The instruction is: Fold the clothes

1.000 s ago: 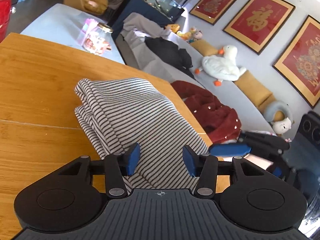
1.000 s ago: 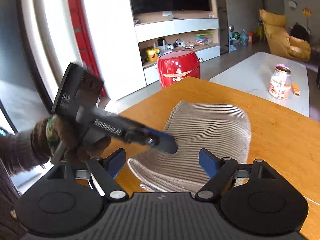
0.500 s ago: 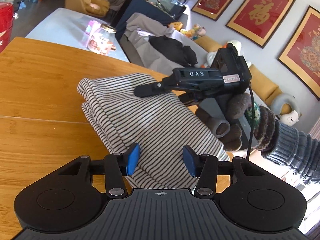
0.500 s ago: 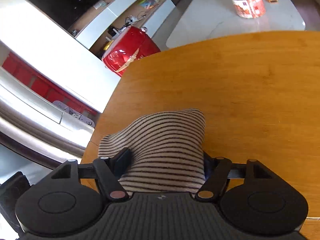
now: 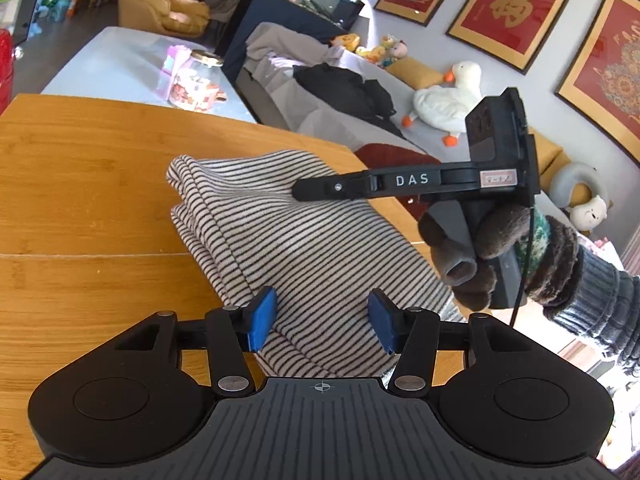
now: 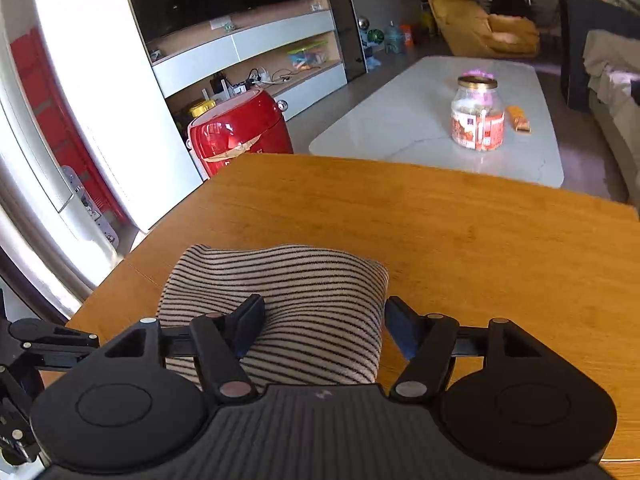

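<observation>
A folded black-and-white striped garment (image 5: 288,240) lies on the wooden table (image 5: 80,200). My left gripper (image 5: 322,320) is open, its blue pads (image 5: 262,316) just above the garment's near end. My right gripper (image 6: 322,326) is open, with the garment's other end (image 6: 304,300) lying between its fingers. In the left wrist view the right gripper (image 5: 312,191) reaches in from the right over the garment's far part, held by a gloved hand (image 5: 472,256).
The table edge runs close to the garment's right side (image 5: 404,216). Beyond it stand a sofa with clothes and plush toys (image 5: 360,92), a white coffee table with a jar (image 6: 478,120) and a red appliance (image 6: 240,132).
The right gripper swung from the garment's near side over to its far right part and now straddles it. The left gripper has hardly moved.
</observation>
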### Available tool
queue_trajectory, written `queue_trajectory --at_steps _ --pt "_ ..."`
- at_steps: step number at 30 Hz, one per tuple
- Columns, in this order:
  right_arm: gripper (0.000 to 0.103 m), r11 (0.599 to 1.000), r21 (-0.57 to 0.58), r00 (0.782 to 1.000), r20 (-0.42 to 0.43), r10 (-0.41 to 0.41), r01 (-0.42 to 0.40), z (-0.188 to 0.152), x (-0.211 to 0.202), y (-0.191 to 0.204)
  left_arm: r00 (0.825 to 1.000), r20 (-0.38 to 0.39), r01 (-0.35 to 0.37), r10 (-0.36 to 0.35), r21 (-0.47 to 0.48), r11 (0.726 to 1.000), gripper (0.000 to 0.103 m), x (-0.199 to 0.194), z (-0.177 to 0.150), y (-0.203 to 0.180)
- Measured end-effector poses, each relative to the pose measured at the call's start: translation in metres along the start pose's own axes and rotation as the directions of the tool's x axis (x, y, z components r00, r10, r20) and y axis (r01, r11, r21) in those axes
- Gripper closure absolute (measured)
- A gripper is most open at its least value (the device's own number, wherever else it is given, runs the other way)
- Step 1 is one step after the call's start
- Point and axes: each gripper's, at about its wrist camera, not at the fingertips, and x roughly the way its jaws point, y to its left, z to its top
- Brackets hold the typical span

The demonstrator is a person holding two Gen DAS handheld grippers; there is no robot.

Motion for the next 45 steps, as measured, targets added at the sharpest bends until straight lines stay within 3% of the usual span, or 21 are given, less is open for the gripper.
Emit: queue_trajectory --at_steps 5,8,11,16,18,21,23,25,29,33,45 --pt "0.022 0.993 -0.075 0.996 0.041 -0.085 0.088 -0.021 -0.023 0.019 1.0 0.0 0.002 -0.002 -0.013 1.0 0.047 -0.001 -0.001 0.001" --pt "0.021 0.983 -0.118 0.989 0.068 -0.135 0.142 -0.033 -0.037 0.031 1.0 0.0 0.007 -0.007 -0.01 1.0 0.046 0.001 0.0 -0.001" --pt "0.021 0.987 -0.057 0.987 0.073 -0.146 0.15 -0.036 -0.038 0.028 1.0 -0.008 -0.001 0.001 0.002 1.0 0.048 -0.003 0.01 -0.005" --pt "0.02 0.95 -0.196 0.967 0.132 -0.22 0.243 -0.043 -0.039 0.05 0.991 0.129 0.023 -0.029 0.046 0.999 0.044 -0.036 0.044 -0.02" --pt "0.02 0.952 -0.187 0.967 0.128 -0.22 0.241 -0.042 -0.041 0.05 0.987 0.158 0.015 -0.029 0.084 0.996 0.038 -0.032 0.058 -0.026" --pt "0.019 0.961 -0.161 0.969 0.137 -0.205 0.226 -0.042 -0.055 0.052 0.993 0.114 -0.018 0.008 0.084 0.996 0.041 -0.002 0.069 -0.02" --pt "0.007 0.977 -0.136 0.98 0.137 -0.147 0.166 -0.044 -0.069 0.056 0.996 0.041 -0.087 0.085 0.056 0.995 0.044 0.024 0.066 -0.007" --pt "0.0 0.984 -0.146 0.987 0.14 -0.081 0.102 -0.054 -0.081 0.065 0.993 0.007 -0.116 0.116 0.047 0.992 0.043 0.039 0.06 0.003" --pt "0.0 0.973 -0.176 0.988 0.052 -0.143 0.151 -0.079 -0.053 0.077 0.993 0.022 -0.118 0.117 0.041 0.992 0.038 0.041 0.054 0.007" --pt "0.0 0.993 -0.074 0.995 0.043 -0.091 0.094 -0.079 -0.05 0.064 0.991 0.016 -0.133 0.133 0.053 0.99 0.038 0.04 0.056 0.007" --pt "0.0 0.993 -0.062 0.994 0.041 -0.099 0.102 -0.087 -0.051 0.064 0.98 0.042 -0.198 0.196 0.047 0.979 0.036 0.029 0.058 -0.006"
